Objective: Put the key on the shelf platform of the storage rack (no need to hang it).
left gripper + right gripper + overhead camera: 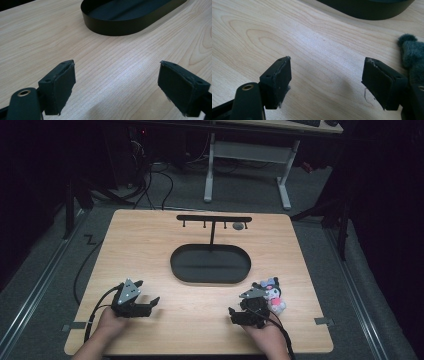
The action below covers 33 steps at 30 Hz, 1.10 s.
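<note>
Both grippers rest low over the table (pixel 165 232) with jaws spread wide and holding nothing: the left gripper (pixel 117 86) faces bare wood, and the right gripper (pixel 327 80) has the plush toy (pixel 272 295) just beside the outer face of its right jaw, not between the jaws. Closing from this position would likely pinch only a tuft of fur or push the toy aside, because it lies off the jaw centreline. Farther ahead, the oval tray (pixel 210 279) and the hook stand (pixel 214 220) could be knocked by a careless carry.
</note>
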{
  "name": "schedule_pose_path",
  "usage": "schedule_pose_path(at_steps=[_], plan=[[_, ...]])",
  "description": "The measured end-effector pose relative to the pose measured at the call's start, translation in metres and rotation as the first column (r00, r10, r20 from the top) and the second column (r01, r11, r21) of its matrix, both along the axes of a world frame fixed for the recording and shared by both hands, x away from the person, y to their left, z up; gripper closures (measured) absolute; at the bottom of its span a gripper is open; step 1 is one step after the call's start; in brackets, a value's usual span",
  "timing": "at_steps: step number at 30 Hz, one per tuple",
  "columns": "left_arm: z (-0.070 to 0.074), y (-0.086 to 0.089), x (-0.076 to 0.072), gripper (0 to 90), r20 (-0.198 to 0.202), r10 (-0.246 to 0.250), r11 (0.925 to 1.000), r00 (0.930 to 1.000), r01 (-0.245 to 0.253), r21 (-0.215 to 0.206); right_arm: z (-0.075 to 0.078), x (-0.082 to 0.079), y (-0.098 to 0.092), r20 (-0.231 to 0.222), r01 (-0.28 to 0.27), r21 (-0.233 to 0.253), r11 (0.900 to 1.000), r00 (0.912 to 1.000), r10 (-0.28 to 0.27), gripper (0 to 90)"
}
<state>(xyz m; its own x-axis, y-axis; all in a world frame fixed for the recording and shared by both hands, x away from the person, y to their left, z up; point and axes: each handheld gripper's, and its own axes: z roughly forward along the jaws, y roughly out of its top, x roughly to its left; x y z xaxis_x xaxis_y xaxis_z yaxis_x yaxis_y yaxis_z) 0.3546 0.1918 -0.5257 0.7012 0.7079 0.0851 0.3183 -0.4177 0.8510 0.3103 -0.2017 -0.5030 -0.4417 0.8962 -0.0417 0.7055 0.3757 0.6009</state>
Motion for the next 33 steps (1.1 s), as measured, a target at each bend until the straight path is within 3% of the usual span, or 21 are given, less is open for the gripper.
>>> schedule_pose_path(at_steps=[4,20,33], plan=[[0.000,0.000,0.000,15.4,-0.005,-0.001,1.0000,1.0000,0.001,0.006,-0.002,0.003,0.002,-0.030,-0.021,-0.053,0.998,0.9994,0.019,23.8],[-0.001,-0.001,0.000,15.4,-0.005,-0.001,0.9999,1.0000,0.001,0.010,0.004,0.014,0.012,-0.122,-0.028,-0.102,0.994,0.9923,0.016,23.9],[-0.001,-0.001,-0.001,15.4,-0.006,-0.001,0.9999,1.0000,0.001,0.012,0.011,0.016,0.018,-0.175,-0.075,-0.134,0.988,0.9832,0.051,25.3]])
